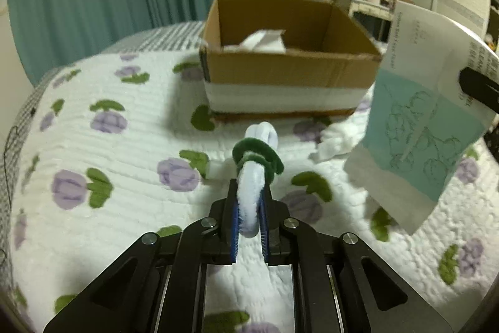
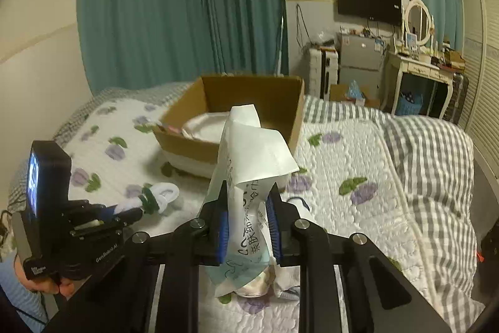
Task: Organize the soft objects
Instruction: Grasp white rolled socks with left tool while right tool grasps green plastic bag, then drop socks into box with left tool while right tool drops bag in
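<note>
Left gripper (image 1: 249, 208) clamped tight on white fuzzy loop (image 1: 251, 202) wound with green chenille band (image 1: 257, 156), held above floral quilt (image 1: 93, 145). Toy looked light and squashy; thick white loop gave the surest hold. Cardboard box (image 1: 290, 67) stood beyond on bed, white padding inside. Right gripper (image 2: 248, 227) pinched shut on soft tissue pack (image 2: 249, 177), held clear of quilt, near box. Wrapper looked slick and crumpling; mid-body hold seemed safest.
</note>
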`<move>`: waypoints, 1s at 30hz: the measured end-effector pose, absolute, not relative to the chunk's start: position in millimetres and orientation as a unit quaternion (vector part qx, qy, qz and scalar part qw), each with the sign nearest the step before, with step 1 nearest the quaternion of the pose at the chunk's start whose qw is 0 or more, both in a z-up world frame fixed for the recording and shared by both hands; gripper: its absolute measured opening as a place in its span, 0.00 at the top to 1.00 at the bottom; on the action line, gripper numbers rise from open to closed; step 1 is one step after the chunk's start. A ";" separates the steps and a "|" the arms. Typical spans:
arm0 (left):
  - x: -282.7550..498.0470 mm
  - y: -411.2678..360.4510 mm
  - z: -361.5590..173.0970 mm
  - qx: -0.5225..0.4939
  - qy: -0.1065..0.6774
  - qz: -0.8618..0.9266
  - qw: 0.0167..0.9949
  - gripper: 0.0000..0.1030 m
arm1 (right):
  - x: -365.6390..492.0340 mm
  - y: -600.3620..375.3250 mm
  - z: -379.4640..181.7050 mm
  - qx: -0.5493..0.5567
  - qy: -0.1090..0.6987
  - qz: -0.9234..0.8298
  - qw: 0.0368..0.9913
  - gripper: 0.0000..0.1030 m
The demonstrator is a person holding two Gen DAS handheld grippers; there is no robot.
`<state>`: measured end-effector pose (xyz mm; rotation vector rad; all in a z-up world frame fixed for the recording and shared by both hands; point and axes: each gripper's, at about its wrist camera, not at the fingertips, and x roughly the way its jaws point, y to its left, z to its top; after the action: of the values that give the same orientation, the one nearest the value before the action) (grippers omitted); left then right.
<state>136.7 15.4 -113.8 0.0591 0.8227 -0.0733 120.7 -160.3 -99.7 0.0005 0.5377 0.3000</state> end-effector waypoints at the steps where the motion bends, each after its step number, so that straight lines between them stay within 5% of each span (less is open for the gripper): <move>1: 133.3 16.0 -105.9 0.028 0.393 -0.037 0.918 0.90 | 117.5 -159.2 -95.1 -0.001 0.260 0.149 0.954 0.80; 18: 150.1 28.8 14.0 0.023 0.276 -0.042 0.960 0.90 | 134.7 -124.5 12.3 -0.017 0.159 0.166 0.973 0.81; 30: 255.5 17.5 -12.7 0.028 0.302 -0.042 0.952 0.90 | 292.2 -104.5 -44.0 -0.030 0.260 0.201 0.944 0.81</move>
<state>255.5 17.5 -12.7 0.0559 0.6141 -0.0851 292.2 -104.5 -44.0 -0.0605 0.5299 0.4093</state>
